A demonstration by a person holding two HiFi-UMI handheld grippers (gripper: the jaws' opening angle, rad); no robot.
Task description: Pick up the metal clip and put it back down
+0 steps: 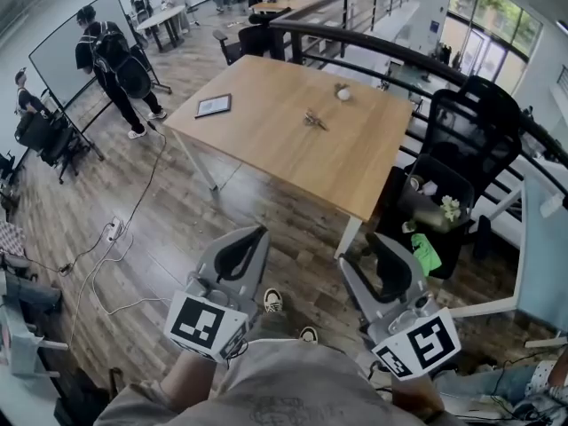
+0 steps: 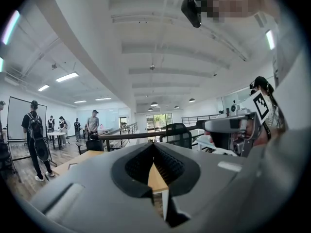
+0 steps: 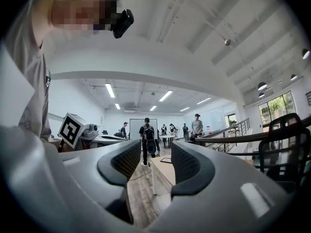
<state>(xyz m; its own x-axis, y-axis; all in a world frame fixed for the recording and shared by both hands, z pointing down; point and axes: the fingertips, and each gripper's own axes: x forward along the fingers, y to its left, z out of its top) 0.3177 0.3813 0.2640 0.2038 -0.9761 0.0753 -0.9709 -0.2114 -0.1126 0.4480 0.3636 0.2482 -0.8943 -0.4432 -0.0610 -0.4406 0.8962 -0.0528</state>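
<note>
Metal clip (image 1: 314,120): lies flat near the middle of the tabletop (image 1: 266,140), long axis slanting from far left to near right in the head view; too small to tell its ends apart. Left gripper (image 1: 257,235): well short of the tabletop, jaws closed tip to tip, empty. Right gripper (image 1: 380,245): also short of the tabletop, jaws wide apart, empty.

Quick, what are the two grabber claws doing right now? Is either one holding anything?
Grey left gripper: closed, jaw tips together, holding nothing.
Grey right gripper: open wide, nothing between the jaws.
</note>
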